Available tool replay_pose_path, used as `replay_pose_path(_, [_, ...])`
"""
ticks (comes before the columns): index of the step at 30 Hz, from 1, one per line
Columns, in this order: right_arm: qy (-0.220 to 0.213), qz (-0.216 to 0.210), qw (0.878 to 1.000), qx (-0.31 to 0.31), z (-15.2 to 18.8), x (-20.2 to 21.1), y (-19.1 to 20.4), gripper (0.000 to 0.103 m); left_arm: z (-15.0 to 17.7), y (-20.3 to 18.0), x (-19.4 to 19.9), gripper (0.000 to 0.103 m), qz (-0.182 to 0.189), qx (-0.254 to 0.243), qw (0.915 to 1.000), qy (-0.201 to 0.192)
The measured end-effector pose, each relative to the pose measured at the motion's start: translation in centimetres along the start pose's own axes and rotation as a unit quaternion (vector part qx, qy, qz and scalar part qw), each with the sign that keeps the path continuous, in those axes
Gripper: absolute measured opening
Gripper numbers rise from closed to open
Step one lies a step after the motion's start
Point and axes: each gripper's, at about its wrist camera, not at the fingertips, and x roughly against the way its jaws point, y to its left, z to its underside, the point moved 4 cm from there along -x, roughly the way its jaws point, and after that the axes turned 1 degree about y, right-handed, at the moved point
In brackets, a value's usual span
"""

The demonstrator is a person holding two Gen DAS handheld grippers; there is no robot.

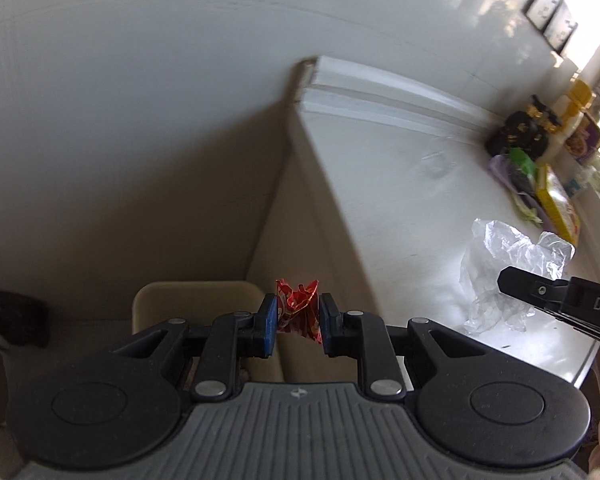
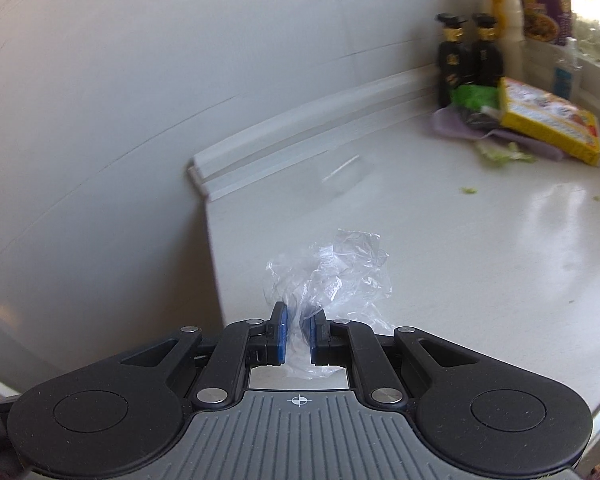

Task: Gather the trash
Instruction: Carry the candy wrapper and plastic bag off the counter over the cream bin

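Note:
My left gripper (image 1: 298,314) is shut on a crumpled red wrapper (image 1: 298,312), held past the left end of the white counter (image 1: 400,200) and above a beige bin (image 1: 196,300) on the floor. My right gripper (image 2: 298,336) is shut on a crumpled clear plastic film (image 2: 332,276), held just over the counter (image 2: 460,260) near its left end. In the left wrist view the same plastic film (image 1: 504,264) shows at the right, with the right gripper's black finger (image 1: 528,290) in front of it.
At the counter's far right stand two dark bottles (image 2: 470,56), a yellow box (image 2: 548,120), green and purple scraps (image 2: 472,108) and jars by a bright window. Small green bits (image 2: 470,190) lie on the counter. A white wall runs behind.

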Motion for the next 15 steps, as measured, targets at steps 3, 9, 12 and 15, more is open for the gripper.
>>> replay_pose_path(3, [0.016,-0.018,1.000,0.011,0.7,-0.8,2.0,0.009,0.6,1.9,-0.3,0.020,-0.016,0.019,0.9996,0.013])
replay_pose_path(9, [0.049,-0.047,0.997,0.040,2.4,-2.5,5.6,0.009,1.8,4.8,-1.2,0.020,-0.037,0.052,0.9974,0.033])
replay_pose_path(12, [0.066,-0.060,0.995,0.051,3.1,-3.3,7.2,0.009,2.3,6.1,-1.8,0.020,-0.046,0.065,0.9960,0.040])
replay_pose_path(15, [0.081,-0.073,0.992,0.064,3.7,-4.2,8.8,0.009,2.8,7.2,-2.7,0.020,-0.055,0.078,0.9941,0.052])
